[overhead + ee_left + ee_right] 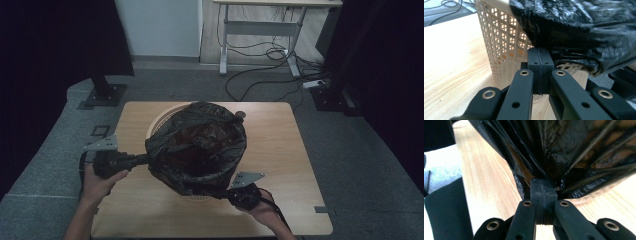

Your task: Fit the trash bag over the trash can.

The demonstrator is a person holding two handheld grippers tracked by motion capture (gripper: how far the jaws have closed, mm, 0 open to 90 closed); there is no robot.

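Observation:
A black plastic bag (197,145) is stretched open over a beige lattice basket (159,121) in the middle of the wooden table (285,150). My left gripper (145,160) is shut on the bag's rim at the left, and its jaws pinch the bag (574,32) beside the basket's wall (504,42). At the near right, my right gripper (227,192) is shut on the bag's rim, where the film (564,152) fans out tight from the closed jaws. A hand holds each gripper.
Behind the bag a small round brown thing (240,115) lies on the table. Beyond the table are a desk frame (260,30), loose cables (270,65) on the grey floor, and dark stands at both sides.

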